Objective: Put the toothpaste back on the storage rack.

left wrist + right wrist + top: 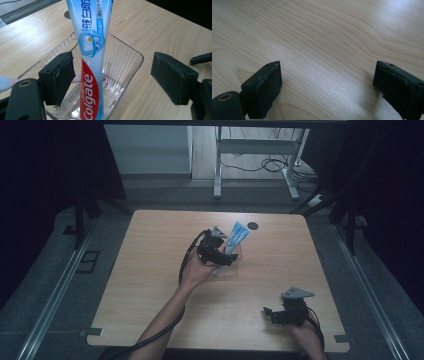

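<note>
Pale wood grain covers the table (150, 285), the biggest thing here, with bare room on every side of the work and its near edge close under the person's forearms. Just past its middle stands a clear plastic tray (130, 65), ribbed and open-topped, well away from all four edges. Out of that tray rises a toothpaste tube (91, 62), blue and white above, red below; its long axis runs steeply up and leans away from the person, its lower end down inside the tray and its upper end in the air beyond the far rim. The left gripper (216, 251) is the nearer one: its jaws stand wide apart, one close beside the tube on the left, the other well off over the tray's right rim, so the tube lies straight ahead between them, unclamped. Something pale pink (77, 78) also lies in the tray behind the tube; what it is I cannot tell. The right gripper (281, 314) rests well apart by the table's near right corner, jaws likewise spread over bare wood (329, 50), holding nothing.
</note>
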`<state>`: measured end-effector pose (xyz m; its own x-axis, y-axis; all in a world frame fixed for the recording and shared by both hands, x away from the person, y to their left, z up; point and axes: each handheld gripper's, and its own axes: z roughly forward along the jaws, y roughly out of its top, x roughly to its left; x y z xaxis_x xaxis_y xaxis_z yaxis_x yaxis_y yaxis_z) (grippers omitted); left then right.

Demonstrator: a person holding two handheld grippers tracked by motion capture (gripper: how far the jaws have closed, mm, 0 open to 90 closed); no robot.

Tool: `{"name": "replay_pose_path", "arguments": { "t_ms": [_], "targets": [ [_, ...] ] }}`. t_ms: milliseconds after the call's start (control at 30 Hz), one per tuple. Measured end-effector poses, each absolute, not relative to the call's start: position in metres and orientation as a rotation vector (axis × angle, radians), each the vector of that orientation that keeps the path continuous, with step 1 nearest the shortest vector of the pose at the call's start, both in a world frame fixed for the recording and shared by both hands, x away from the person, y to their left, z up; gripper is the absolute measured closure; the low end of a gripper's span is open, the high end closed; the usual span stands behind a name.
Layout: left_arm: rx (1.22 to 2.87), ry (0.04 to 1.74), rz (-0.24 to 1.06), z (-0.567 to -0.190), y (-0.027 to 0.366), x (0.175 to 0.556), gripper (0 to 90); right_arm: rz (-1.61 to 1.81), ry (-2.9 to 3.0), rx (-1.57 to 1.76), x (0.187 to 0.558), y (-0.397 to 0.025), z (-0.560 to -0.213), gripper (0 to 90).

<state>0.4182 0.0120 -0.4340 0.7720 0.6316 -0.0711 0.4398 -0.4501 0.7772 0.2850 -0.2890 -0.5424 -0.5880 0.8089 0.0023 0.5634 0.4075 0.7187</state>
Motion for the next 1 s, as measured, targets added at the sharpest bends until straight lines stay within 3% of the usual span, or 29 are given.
{"name": "replay_pose_path", "arguments": {
  "t_ms": [1000],
  "targets": [
    [2.081,0.814,0.299,-0.427,0.044,0.395,15.9,0.985,2.322,1.183,0.285,-0.289,-0.542,8.1]
  ]
}}
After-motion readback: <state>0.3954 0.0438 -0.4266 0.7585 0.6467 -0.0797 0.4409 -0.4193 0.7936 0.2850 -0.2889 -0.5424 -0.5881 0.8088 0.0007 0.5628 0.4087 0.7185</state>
